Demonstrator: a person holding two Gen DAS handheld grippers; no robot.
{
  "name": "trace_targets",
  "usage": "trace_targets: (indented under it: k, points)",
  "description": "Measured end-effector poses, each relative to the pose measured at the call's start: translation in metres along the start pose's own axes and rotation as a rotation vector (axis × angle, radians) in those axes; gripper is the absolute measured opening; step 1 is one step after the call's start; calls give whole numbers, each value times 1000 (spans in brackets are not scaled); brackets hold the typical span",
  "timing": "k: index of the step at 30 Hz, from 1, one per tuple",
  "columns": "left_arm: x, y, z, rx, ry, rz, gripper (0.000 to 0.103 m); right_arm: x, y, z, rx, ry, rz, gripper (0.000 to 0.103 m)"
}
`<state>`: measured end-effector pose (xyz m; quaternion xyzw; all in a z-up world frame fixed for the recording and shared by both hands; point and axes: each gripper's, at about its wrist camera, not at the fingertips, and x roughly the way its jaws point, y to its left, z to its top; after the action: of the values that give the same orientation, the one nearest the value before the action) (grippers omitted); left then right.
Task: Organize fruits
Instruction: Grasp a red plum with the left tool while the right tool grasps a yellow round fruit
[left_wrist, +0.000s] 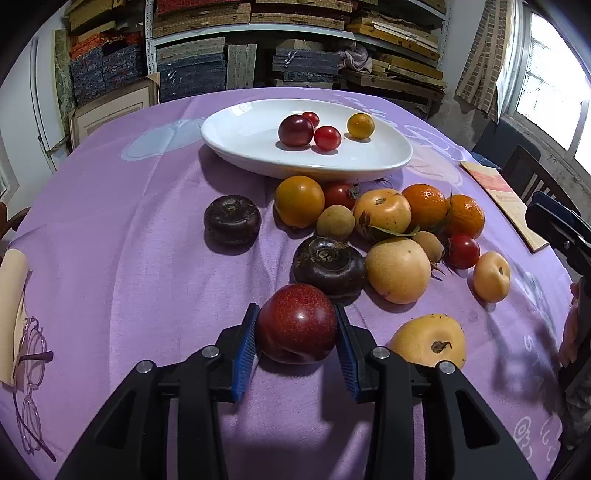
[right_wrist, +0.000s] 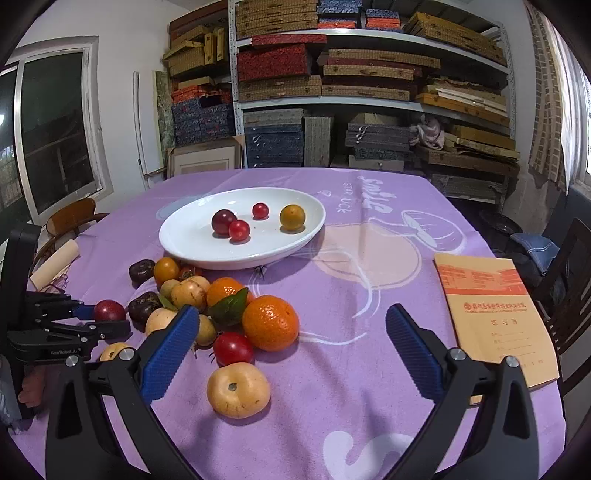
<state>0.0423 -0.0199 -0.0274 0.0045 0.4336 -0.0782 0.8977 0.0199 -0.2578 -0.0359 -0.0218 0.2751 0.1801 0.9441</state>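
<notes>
My left gripper (left_wrist: 296, 326) is shut on a dark red plum (left_wrist: 297, 323) that rests on the purple cloth at the near edge of the fruit pile; it also shows in the right wrist view (right_wrist: 109, 311). A white oval plate (left_wrist: 240, 136) stands farther back and holds a plum (left_wrist: 295, 130), two cherry tomatoes and a small yellow fruit (left_wrist: 360, 126). My right gripper (right_wrist: 291, 349) is open and empty above the cloth, right of the pile. A yellow fruit (right_wrist: 238, 391) and an orange (right_wrist: 270, 322) lie near its left finger.
Several oranges, yellow fruits, tomatoes and two dark fruits (left_wrist: 232, 219) lie in a pile before the plate. Glasses (left_wrist: 31, 373) and a paper roll lie at the left edge. An orange booklet (right_wrist: 491, 310) lies at the right. Chairs stand around the table.
</notes>
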Motion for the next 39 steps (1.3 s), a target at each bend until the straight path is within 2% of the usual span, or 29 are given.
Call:
trace_targets:
  k: [4, 8, 15, 16, 17, 20, 30, 33, 35, 39]
  points:
    - [-5, 12, 1, -42, -26, 36, 40, 11, 7, -5, -28, 82, 55, 99]
    - [-4, 23, 2, -85, -18, 73, 40, 16, 17, -12, -75, 115, 58, 99]
    - [-6, 21, 1, -65, -22, 89, 40, 22, 22, -19, -99, 165, 60, 97]
    - [-6, 21, 2, -68, -21, 87, 40, 23, 22, -19, -103, 171, 63, 92]
    - [-6, 22, 1, -70, -19, 86, 40, 24, 23, -20, -106, 183, 67, 81]
    - [-5, 22, 1, -69, -18, 87, 40, 31, 21, -20, -101, 225, 81, 68]
    - [-4, 21, 1, -62, -17, 87, 40, 37, 27, -24, -127, 267, 100, 66]
    - [-4, 20, 1, -61, -15, 87, 40, 39, 28, -25, -134, 280, 103, 57]
    - [-4, 20, 1, -60, -15, 86, 40, 41, 28, -26, -133, 291, 107, 46]
    - [-4, 20, 1, -61, -14, 86, 40, 41, 28, -27, -133, 295, 108, 46]
